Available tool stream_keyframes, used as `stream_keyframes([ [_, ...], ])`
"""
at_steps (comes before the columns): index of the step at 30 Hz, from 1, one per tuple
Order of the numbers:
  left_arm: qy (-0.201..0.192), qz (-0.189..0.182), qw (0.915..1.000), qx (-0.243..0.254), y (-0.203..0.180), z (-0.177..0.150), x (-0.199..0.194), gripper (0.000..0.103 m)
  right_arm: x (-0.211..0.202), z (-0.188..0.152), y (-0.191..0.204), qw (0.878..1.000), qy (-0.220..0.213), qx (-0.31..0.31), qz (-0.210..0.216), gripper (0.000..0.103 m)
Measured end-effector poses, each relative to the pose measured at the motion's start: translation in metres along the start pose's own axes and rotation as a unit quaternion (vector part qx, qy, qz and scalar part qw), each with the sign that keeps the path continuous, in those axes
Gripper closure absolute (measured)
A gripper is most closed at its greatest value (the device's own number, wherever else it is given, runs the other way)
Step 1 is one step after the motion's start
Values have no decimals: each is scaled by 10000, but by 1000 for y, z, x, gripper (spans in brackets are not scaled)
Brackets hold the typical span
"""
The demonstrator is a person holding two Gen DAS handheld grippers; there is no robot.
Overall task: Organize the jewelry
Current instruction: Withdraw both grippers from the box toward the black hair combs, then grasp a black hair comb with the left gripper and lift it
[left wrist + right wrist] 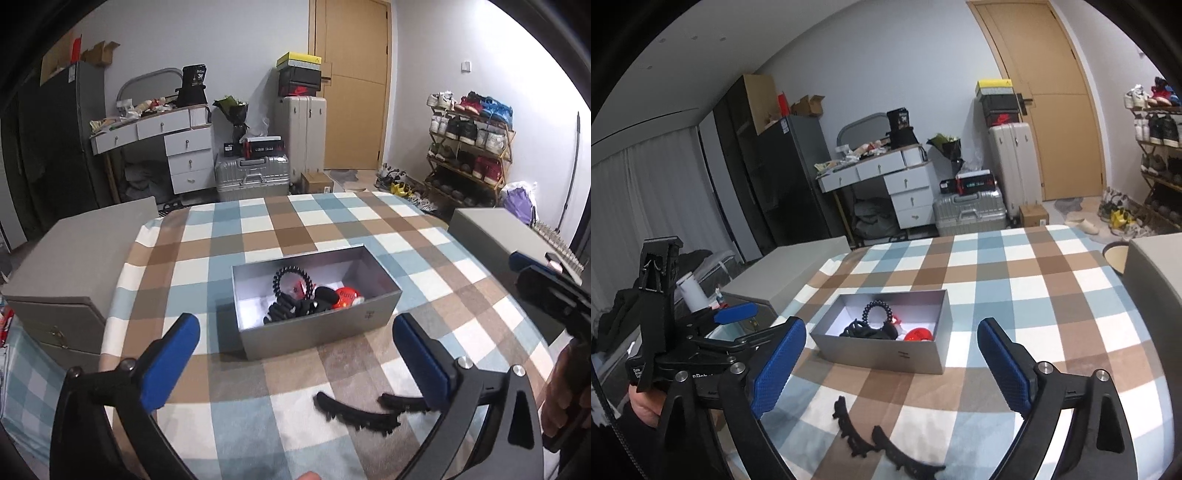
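An open grey box point(317, 334) point(882, 354) stands on the checked tablecloth point(258, 229). Inside lie a black spiral hair tie point(291, 282) point(877, 312), other black pieces and a red-orange item point(345, 297) point(918, 335). A black toothed hair clip point(354, 415) point(905, 456), spread in two curved arms, rests on the cloth in front of the box. My left gripper point(295, 325) is open, nothing between its blue pads, with the clip just below it. My right gripper point(892, 328) is also open and empty, facing the box. One blue pad point(735, 313) of the left gripper shows at the left in the right wrist view.
Grey lidded cases flank the table, one at the left point(74, 258) and one at the right point(491, 229). A person's hand point(561, 391) holds the right tool. Behind stand a dresser point(184, 147), suitcases point(251, 177), a shoe rack point(469, 147) and a door.
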State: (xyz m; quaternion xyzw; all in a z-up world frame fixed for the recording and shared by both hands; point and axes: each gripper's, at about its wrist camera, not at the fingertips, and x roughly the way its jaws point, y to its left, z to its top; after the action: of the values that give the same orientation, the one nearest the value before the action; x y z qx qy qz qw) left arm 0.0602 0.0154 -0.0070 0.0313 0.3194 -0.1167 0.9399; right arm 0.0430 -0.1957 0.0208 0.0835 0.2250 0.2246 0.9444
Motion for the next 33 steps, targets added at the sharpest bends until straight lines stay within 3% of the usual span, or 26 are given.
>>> stream_keyframes([
  [6, 267, -42, 9995, -146, 0, -21, -5, 1, -22, -15, 9, 9997, -124, -192, -77, 2],
  [9, 539, -248, 9981, -158, -2, -36, -6, 1, -27, -30, 12, 9995, 17, -246, -180, 2],
  [12, 978, -722, 9923, -246, -5, -53, 0, 1, -24, -51, 7, 9990, 397, -173, -149, 2],
  [19, 1553, -998, 9810, -602, -2, -88, 11, 2, -7, -102, -9, 9900, 1347, -35, -424, 3],
  [23, 1593, -1108, 9783, -723, 5, -96, 7, 2, 12, -115, -12, 9821, 1797, -44, -558, 8],
  [33, 1708, -1149, 9755, -780, 15, -107, 10, 2, 47, -111, -4, 9734, 2175, -228, -682, 18],
])
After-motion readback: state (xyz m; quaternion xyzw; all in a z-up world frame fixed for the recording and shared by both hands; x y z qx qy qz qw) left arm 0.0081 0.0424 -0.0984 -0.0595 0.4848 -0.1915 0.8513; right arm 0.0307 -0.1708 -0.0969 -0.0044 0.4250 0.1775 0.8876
